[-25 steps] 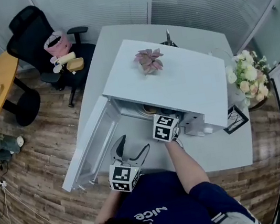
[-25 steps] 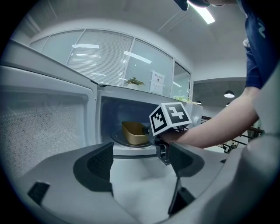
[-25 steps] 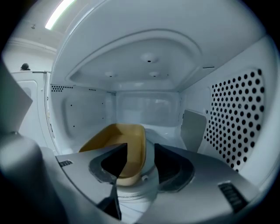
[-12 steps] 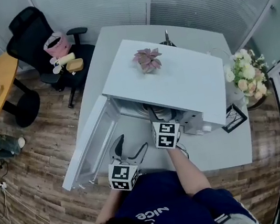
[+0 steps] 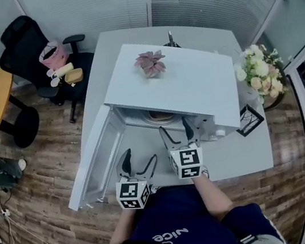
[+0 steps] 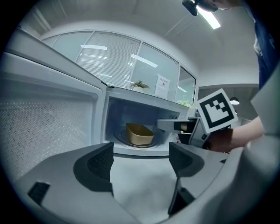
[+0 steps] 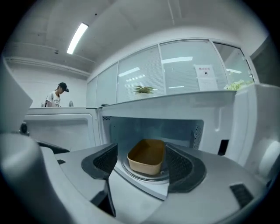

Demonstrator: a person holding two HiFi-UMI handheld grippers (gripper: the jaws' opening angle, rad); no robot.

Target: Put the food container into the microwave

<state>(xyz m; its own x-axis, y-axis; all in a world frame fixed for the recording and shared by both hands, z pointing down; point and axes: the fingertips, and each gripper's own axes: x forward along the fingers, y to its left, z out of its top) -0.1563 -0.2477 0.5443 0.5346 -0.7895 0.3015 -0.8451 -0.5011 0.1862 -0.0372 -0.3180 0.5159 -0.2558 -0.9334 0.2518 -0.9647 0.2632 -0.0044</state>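
Microwave (image 5: pixel 181 85) on table (image 5: pixel 234 160) over wood floor (image 5: pixel 49 164), container (image 7: pixel 146 162) inside; left gripper (image 5: pixel 140 156) jaws released, right gripper's (image 5: pixel 174 126) wide, just narrowing, both empty.

**Even, cool office light, with heavy fisheye bending at the edges**

Your head view is evenly lit and sharp. The only soft shadows fall under the microwave (image 5: pixel 177 94) overhang and across the wooden floor (image 5: pixel 38 166), and the walls bow at the corners. In your gripper views a ceiling strip light (image 7: pixel 77 37) glares white and the frame fades into a dark round vignette. The jaws of your left gripper (image 6: pixel 141 153) and right gripper (image 7: pixel 141 157) look soft close up. The microwave's cavity is dimmer and bluish, yet the food container (image 7: pixel 147 162) stays clear.
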